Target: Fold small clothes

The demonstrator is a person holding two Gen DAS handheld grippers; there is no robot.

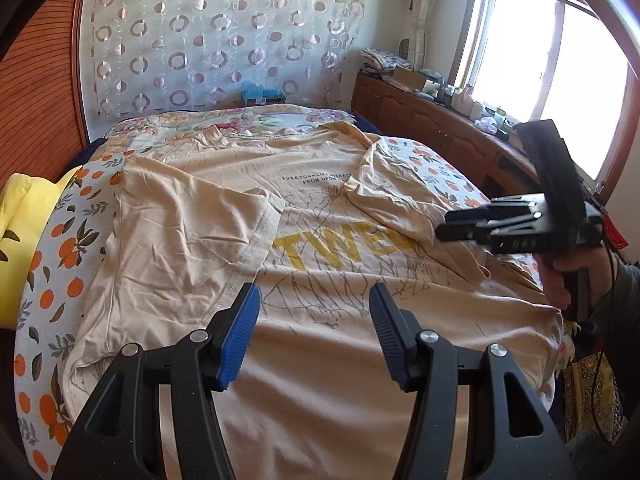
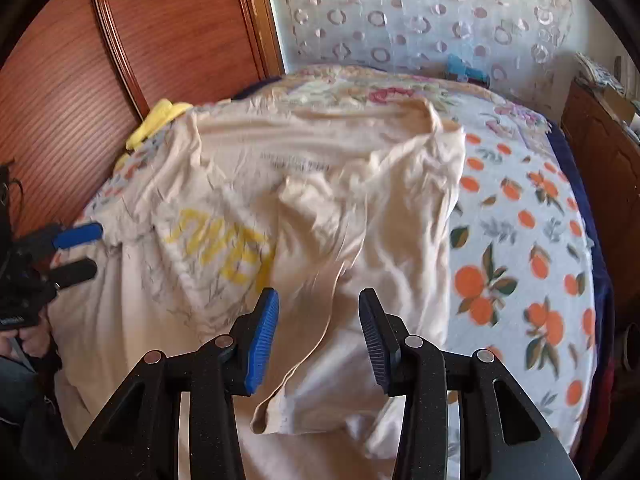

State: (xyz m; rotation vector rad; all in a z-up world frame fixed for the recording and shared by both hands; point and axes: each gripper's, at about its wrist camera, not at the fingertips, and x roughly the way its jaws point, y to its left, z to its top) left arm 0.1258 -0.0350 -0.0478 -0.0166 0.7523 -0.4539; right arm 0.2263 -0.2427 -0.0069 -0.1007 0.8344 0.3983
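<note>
A bed (image 1: 60,256) covered in a white sheet printed with oranges fills the room's middle, with a floral quilt (image 1: 240,120) at its far end. Behind it hangs a sheer curtain (image 1: 208,36) with ring patterns. A wooden panel (image 1: 40,100) stands on the left, a cluttered wooden cabinet (image 1: 432,120) under a bright window (image 1: 552,76) on the right, and a yellow cloth (image 1: 20,236) lies at the bed's left edge.

The left claw (image 1: 314,320) hovers just above the near hem area, its blue-padded fingers spread wide and released, holding nothing. The right claw (image 2: 319,334) is likewise parted and empty, above the folded-in right sleeve.

The cream T-shirt (image 1: 328,360) lies face up across the bed, wrinkled, with yellow lettering and a thin branch drawing on the chest. Both sleeves are folded inward over the body, partly covering the print.
</note>
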